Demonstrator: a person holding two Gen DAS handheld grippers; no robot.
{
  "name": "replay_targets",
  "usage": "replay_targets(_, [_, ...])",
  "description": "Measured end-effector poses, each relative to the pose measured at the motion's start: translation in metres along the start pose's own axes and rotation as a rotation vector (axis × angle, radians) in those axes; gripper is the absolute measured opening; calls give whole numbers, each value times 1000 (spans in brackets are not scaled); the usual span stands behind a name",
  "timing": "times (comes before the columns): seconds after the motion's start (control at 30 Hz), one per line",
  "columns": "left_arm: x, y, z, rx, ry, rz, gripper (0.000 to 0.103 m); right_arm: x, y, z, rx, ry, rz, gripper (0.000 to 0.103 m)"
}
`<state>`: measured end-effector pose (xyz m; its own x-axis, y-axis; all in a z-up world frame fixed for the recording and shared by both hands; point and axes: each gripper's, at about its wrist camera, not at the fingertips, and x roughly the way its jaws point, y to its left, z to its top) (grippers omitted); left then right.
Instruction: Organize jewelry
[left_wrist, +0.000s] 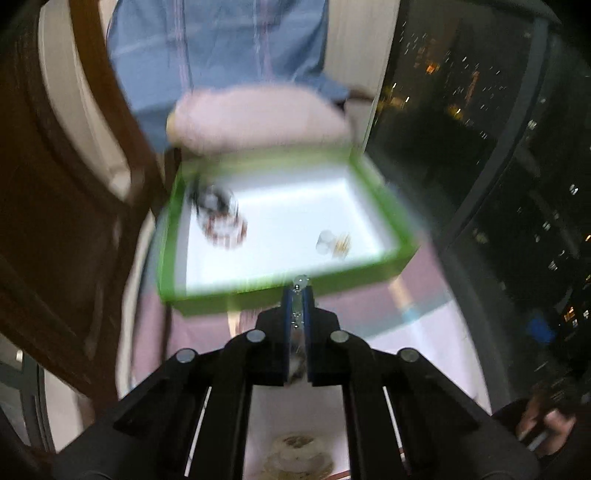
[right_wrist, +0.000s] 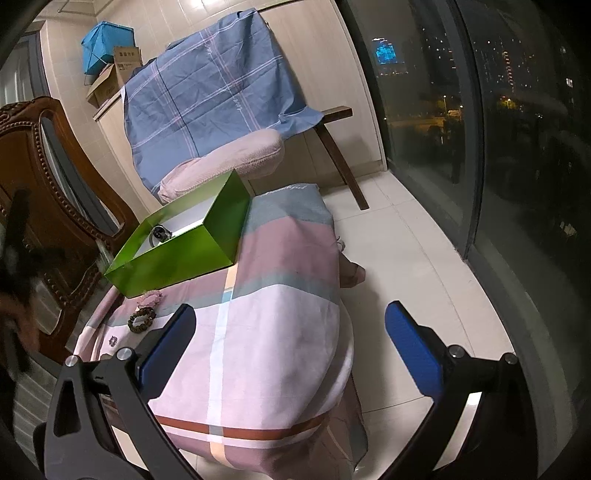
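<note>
The left tool (left_wrist: 298, 291), its blue pads clamped on a small silvery jewelry piece (left_wrist: 300, 282), hangs just before the green box (left_wrist: 280, 295) on the cloth-covered bench (right_wrist: 280, 332), while the right tool (right_wrist: 290, 325) stands wide apart, empty.

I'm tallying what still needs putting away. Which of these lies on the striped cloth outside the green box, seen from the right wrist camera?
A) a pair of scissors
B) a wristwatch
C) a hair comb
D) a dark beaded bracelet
D: a dark beaded bracelet lies on the striped cloth just in front of the green box, next to a pink bracelet.
</note>
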<state>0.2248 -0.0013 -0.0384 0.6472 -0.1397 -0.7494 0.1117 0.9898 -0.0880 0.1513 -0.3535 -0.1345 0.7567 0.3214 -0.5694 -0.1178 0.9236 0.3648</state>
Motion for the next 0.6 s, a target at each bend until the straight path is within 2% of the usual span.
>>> replay_targets(0.17, [-32, -22, 69, 54, -103, -10, 6, 0, 1, 0, -2, 0, 8, 100])
replay_targets(0.3, [-14, -37, 120, 80, -108, 9, 6, 0, -1, 0, 2, -1, 12, 100])
replay_targets(0.43, [35, -45, 151, 105, -45, 33, 6, 0, -2, 1, 5, 3, 16, 100])
replay_targets(0.53, [86, -39, 156, 85, 30, 76, 8, 0, -1, 2, 6, 5, 17, 100])
replay_targets(0.57, [104, -36, 154, 73, 56, 90, 15, 1, -1, 2, 7, 6, 20, 100])
replay_targets(0.6, [114, -31, 152, 63, 71, 92, 27, 1, 0, 2, 7, 6, 21, 100])
